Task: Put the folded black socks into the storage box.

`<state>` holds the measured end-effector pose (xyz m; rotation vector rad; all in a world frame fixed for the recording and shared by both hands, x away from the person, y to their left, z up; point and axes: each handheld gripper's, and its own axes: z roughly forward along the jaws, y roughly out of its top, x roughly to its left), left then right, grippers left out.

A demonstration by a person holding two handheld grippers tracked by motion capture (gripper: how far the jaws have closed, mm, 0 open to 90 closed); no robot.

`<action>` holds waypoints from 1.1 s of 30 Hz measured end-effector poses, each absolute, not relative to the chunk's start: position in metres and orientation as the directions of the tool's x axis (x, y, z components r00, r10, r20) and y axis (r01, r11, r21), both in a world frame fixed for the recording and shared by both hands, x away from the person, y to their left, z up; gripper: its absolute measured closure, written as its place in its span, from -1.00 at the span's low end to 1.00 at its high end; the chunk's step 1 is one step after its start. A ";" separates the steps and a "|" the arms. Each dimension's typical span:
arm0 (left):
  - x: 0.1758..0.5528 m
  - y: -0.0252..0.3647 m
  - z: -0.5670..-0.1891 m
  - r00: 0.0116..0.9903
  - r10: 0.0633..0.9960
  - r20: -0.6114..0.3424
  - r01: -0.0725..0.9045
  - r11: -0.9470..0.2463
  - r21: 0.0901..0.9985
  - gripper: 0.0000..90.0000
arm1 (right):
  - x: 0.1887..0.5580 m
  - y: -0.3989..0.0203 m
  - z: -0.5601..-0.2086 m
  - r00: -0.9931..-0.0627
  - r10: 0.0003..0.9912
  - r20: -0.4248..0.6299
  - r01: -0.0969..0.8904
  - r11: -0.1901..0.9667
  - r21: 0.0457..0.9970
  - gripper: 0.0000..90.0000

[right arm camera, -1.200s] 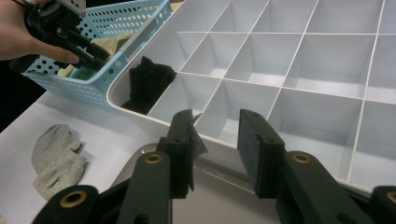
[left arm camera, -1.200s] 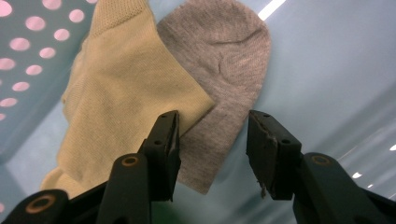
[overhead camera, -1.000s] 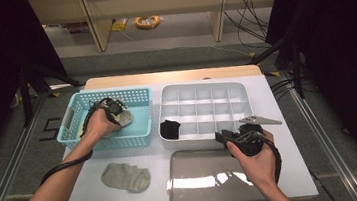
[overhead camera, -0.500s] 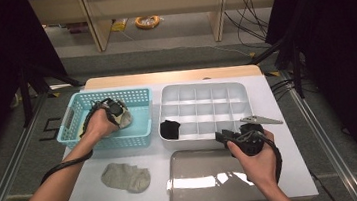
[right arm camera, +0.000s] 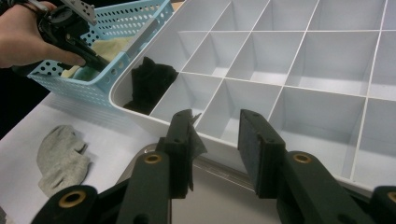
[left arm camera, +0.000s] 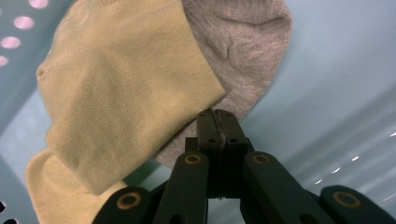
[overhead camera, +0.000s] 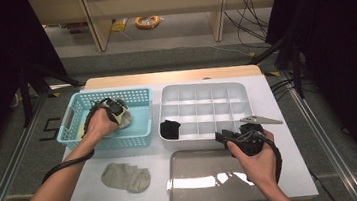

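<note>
My left gripper (left arm camera: 217, 119) is down inside the blue basket (overhead camera: 75, 122). Its jaws have just been closing and now stand together, pinching the edge of a grey sock (left arm camera: 247, 46). A pale cream sock (left arm camera: 121, 93) lies partly over that grey sock. In the high view the left gripper (overhead camera: 119, 113) is at the basket's right half. My right gripper (right arm camera: 215, 126) hovers open over the near rim of the white compartment tray (right arm camera: 140, 114), with nothing between its fingers. A black sock (right arm camera: 149, 84) fills the tray's near-left compartment.
Another grey sock (overhead camera: 125, 176) lies loose on the white table in front of the basket. A clear shiny lid (overhead camera: 210, 177) rests at the table's front edge, under my right hand. The tray's other compartments (overhead camera: 207, 102) hold nothing.
</note>
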<state>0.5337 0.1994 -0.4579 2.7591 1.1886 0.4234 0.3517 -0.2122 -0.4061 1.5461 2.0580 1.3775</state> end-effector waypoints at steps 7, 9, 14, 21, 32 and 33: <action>0.530 0.202 -0.453 0.646 0.739 0.191 0.697 -0.673 0.248 1.00 | 0.351 -0.213 -0.406 -0.420 0.840 0.344 0.638 0.003 0.770 0.47; 0.529 0.202 -0.450 0.650 0.735 0.192 0.693 -0.677 0.246 1.00 | 0.351 -0.212 -0.405 -0.417 0.839 0.351 0.643 -0.001 0.766 0.47; 0.524 0.200 -0.442 0.649 0.738 0.182 0.686 -0.672 0.279 1.00 | 0.350 -0.211 -0.405 -0.413 0.835 0.364 0.647 -0.012 0.763 0.47; 0.515 0.202 -0.419 0.653 0.735 0.183 0.657 -0.670 0.347 1.00 | 0.351 -0.213 -0.405 -0.420 0.843 0.337 0.635 0.007 0.773 0.47; 0.500 0.217 -0.390 0.621 0.772 0.138 0.629 -0.595 0.500 1.00 | 0.349 -0.210 -0.403 -0.399 0.840 0.366 0.655 -0.018 0.755 0.47; 0.499 0.216 -0.392 0.640 0.757 0.134 0.619 -0.611 0.494 1.00 | 0.348 -0.209 -0.404 -0.401 0.835 0.376 0.658 -0.022 0.752 0.47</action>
